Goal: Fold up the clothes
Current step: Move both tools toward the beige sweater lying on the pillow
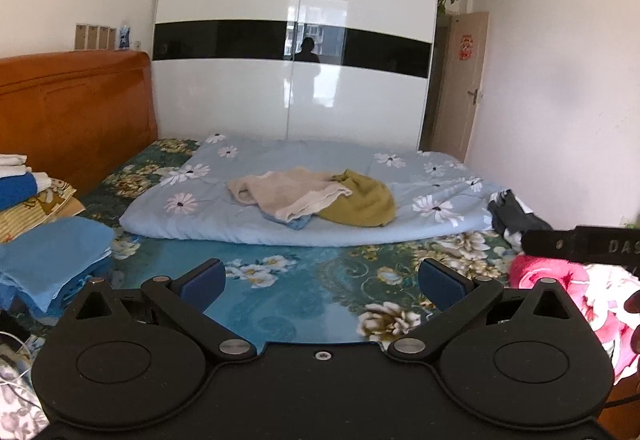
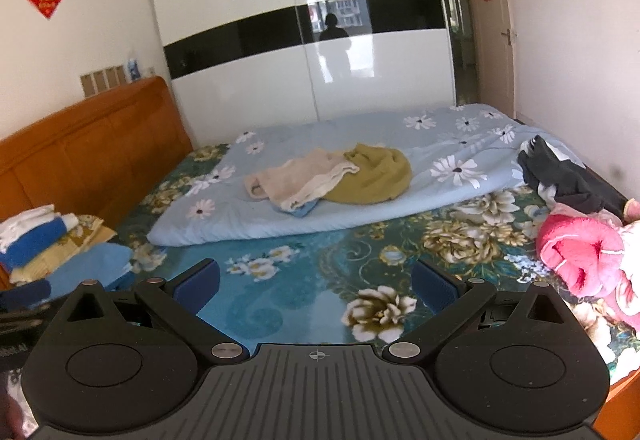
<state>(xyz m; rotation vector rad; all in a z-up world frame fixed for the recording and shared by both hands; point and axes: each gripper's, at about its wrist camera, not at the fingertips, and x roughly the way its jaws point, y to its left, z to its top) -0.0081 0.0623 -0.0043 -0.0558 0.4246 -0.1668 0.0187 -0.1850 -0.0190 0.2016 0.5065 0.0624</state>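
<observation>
Now both the left tool (image 1: 322, 282) and right tool (image 2: 316, 282) gape wide, seemingly empty, above the bedsheet (image 2: 304, 280).

Ahead of me a crumpled cream garment (image 1: 288, 194) overlaps an olive-green one (image 1: 362, 202), a bit of blue cloth (image 1: 298, 222) peeking from beneath, all unfolded on the bed

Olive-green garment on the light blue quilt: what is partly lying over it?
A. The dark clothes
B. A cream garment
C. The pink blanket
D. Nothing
B: the cream garment overlaps the left edge of the olive-green garment on the light blue quilt.
</observation>
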